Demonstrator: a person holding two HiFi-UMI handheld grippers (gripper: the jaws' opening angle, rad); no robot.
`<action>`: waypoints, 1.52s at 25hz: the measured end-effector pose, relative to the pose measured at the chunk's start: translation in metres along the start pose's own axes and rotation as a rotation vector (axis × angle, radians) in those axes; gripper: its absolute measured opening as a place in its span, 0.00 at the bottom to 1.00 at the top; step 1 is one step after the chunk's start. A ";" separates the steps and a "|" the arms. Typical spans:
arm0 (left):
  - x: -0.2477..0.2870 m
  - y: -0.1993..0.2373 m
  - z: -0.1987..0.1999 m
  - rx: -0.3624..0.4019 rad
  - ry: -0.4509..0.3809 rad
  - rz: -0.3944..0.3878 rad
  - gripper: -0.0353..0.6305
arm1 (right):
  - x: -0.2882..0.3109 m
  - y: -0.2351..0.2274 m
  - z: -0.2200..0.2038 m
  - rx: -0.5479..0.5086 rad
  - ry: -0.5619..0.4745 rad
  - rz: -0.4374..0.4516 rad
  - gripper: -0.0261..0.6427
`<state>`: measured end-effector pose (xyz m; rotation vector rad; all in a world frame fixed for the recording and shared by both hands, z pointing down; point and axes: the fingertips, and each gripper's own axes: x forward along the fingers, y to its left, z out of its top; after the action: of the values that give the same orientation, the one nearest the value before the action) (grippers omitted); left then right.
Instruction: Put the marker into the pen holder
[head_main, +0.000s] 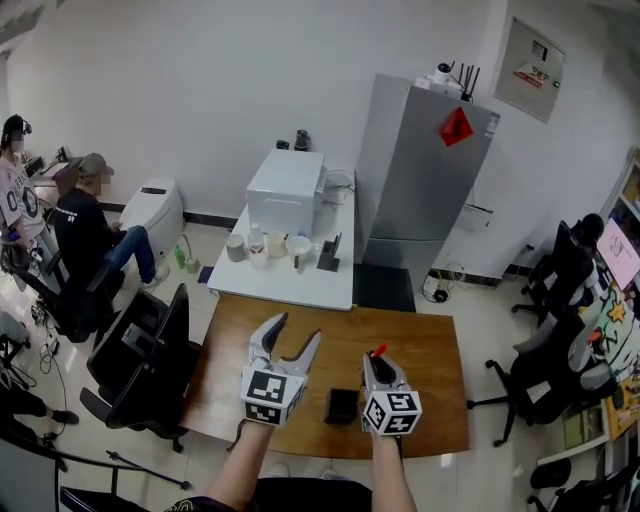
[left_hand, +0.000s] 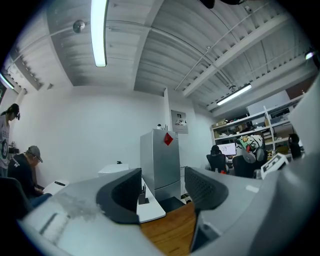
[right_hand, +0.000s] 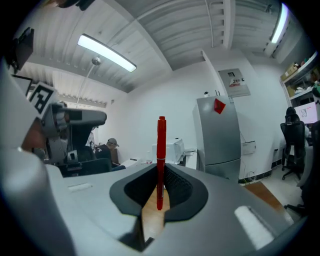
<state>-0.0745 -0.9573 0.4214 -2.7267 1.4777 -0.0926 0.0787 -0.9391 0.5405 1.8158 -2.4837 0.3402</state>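
While the person holds a tool in each hand above it, desk (head_main: 440, 400): a brown wooden top, seen from steeply above.
Grey refrigerator (head_main: 420, 190): stands upright beyond the desk's far edge, with a red diamond-shaped sticker on its door.
Left tool (head_main: 295, 330): over the desk's near-left part, jaws spread wide with nothing between them; through the gap the left gripper view shows only the desk's far edge and the room.
Right tool (head_main: 380, 362): over the desk toward its near edge, to the right of the left tool and apart from it, jaws clamped tight on the marker.
Pen holder (head_main: 342, 405): small, black and squarish, resting on the desk by its near edge, between the two tools in the head view.
Marker (right_hand: 161, 160): red, gripped by its lower part, standing upright out of the right tool's jaws, above the desk and outside the pen holder.
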 end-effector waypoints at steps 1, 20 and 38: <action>0.002 -0.001 -0.002 0.001 0.002 0.000 0.46 | 0.004 0.000 -0.013 0.001 0.019 0.017 0.11; 0.012 -0.028 -0.028 -0.009 0.076 0.001 0.46 | 0.000 -0.006 -0.198 0.071 0.337 0.070 0.11; 0.010 -0.027 -0.039 -0.036 0.096 0.014 0.46 | 0.005 -0.005 -0.116 0.084 0.170 0.067 0.43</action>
<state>-0.0495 -0.9512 0.4624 -2.7765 1.5369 -0.2017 0.0709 -0.9219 0.6548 1.6569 -2.4515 0.5854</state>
